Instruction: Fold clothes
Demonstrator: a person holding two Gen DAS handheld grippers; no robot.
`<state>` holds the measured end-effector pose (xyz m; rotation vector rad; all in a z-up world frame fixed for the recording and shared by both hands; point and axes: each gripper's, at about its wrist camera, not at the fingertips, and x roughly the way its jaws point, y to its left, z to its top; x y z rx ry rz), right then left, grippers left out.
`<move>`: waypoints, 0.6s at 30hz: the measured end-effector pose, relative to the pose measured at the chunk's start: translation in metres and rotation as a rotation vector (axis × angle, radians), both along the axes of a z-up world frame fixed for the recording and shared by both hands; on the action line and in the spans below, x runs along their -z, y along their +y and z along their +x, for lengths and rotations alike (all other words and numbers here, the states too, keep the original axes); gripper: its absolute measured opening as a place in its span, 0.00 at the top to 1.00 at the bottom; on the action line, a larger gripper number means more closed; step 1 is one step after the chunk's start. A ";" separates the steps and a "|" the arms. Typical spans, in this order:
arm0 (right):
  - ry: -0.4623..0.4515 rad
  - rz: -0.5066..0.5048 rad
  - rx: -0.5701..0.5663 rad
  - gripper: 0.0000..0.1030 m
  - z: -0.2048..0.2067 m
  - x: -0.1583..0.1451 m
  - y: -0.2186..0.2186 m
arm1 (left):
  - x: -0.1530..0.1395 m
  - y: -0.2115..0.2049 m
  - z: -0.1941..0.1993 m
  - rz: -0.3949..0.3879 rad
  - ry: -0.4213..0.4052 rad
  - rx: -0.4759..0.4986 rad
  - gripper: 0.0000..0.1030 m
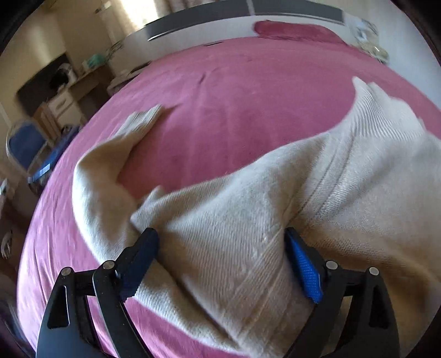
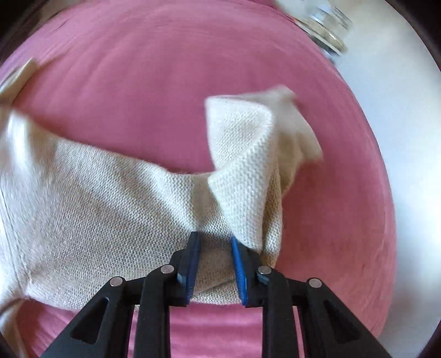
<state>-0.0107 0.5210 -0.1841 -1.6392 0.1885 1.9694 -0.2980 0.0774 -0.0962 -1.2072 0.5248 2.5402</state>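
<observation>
A cream knitted sweater [image 1: 248,220] lies partly lifted over the pink bedspread [image 1: 220,91]. One sleeve with a ribbed cuff [image 1: 143,118] trails to the left on the bed. My left gripper [image 1: 220,242] has its blue-padded jaws wide apart with a thick bunch of the sweater between them. In the right wrist view my right gripper [image 2: 213,242] is closed on a fold of the same sweater [image 2: 110,198], and a loose corner [image 2: 248,143] stands up just beyond the fingertips. The bedspread [image 2: 137,68] fills the background.
A pink pillow [image 1: 297,31] lies at the head of the bed by a dark headboard [image 1: 248,11]. A blue chair [image 1: 24,146] and a desk with drawers [image 1: 66,99] stand left of the bed. Cluttered items [image 2: 325,24] sit at the bed's right.
</observation>
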 end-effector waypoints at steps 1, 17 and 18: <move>0.009 -0.010 0.015 0.80 0.005 -0.001 0.002 | 0.000 0.000 0.004 0.001 -0.002 -0.003 0.10; 0.400 -0.397 -0.313 0.70 -0.099 -0.088 -0.129 | 0.008 0.094 0.082 0.346 -0.122 0.105 0.09; 0.399 -0.446 -0.328 0.70 -0.115 -0.088 -0.141 | 0.013 0.102 0.087 0.283 -0.076 0.136 0.04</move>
